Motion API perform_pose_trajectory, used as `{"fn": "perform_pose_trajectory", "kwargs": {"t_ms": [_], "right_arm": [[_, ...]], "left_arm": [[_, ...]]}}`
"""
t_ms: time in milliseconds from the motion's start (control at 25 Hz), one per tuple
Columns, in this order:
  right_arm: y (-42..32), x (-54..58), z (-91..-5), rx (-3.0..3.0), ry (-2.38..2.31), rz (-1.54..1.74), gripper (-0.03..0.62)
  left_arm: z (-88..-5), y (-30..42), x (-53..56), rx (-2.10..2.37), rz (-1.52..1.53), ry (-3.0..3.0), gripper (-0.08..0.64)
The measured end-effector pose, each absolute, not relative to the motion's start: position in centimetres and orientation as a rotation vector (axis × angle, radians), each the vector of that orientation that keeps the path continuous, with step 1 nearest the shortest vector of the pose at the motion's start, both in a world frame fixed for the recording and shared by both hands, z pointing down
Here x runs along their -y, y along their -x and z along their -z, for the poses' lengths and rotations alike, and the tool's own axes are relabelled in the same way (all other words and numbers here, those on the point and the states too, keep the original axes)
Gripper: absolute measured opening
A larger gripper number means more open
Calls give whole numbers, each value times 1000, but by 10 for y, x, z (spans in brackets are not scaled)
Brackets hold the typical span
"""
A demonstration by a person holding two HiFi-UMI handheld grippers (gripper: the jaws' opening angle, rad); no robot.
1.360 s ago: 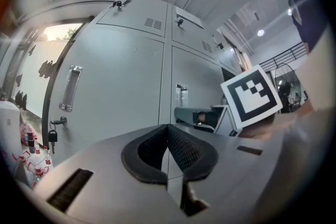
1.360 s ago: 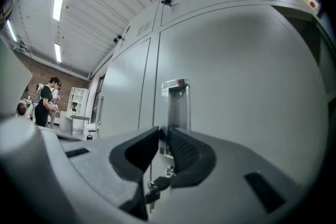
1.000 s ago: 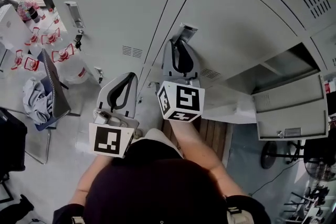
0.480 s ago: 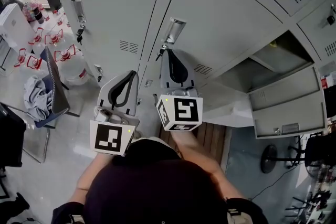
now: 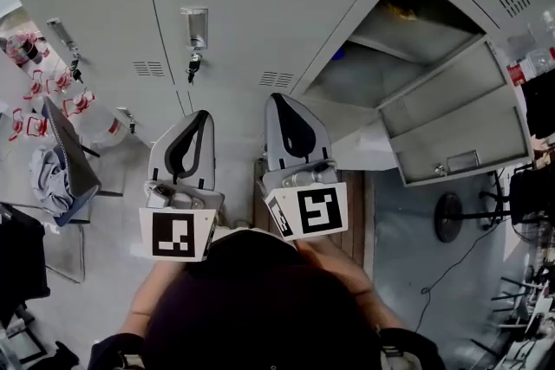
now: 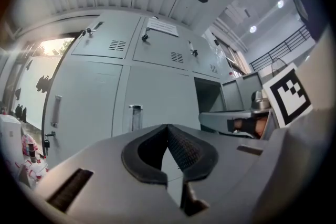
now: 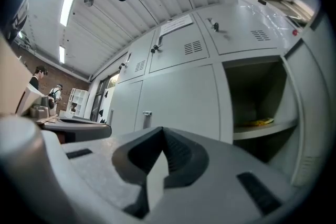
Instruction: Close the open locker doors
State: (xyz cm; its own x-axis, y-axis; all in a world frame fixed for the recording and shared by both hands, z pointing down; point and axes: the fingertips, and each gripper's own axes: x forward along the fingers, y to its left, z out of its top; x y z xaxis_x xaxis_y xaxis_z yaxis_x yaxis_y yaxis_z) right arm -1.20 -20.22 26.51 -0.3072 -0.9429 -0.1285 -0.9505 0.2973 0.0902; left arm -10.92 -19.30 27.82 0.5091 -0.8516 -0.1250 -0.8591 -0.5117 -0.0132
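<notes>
In the head view an open locker (image 5: pixel 381 48) gapes at the upper right, its grey door (image 5: pixel 460 134) swung out toward me. A small yellow thing (image 7: pixel 260 123) lies on its shelf. My right gripper (image 5: pixel 276 97) is shut and empty, held in front of the closed doors, left of the opening. Beside it my left gripper (image 5: pixel 204 113) is also shut on nothing, below a closed locker's handle (image 5: pixel 195 26). In the right gripper view the open locker (image 7: pixel 257 107) lies right of the gripper's tip (image 7: pixel 163 128). The left gripper (image 6: pixel 168 126) faces closed doors.
Keys (image 5: pixel 193 65) hang under the handle. Water bottles (image 5: pixel 35 87) and a chair with a cloth (image 5: pixel 52 178) stand at the left. A wooden pallet (image 5: pixel 355 204) lies below the open door, with a round black stand base (image 5: pixel 451 217) to its right. A person (image 7: pixel 37 78) stands far off.
My right gripper has come back from the closed locker's handle and its jaws have shut. The view has swung right, bringing the open locker nearer the middle. The left gripper kept its place.
</notes>
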Motion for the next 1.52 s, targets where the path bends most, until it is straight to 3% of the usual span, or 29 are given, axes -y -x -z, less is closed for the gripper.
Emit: {"fn": "perform_pose_trajectory", "kwargs": {"t_ms": [720, 1520], "right_arm": [[-207, 77, -253, -2042, 2317, -308, 0], [-332, -35, -248, -1351, 2778, -316, 0]], "left_arm": [[-256, -108, 121, -932, -231, 2886, 0], [-250, -251, 59, -117, -274, 3020, 0]]}}
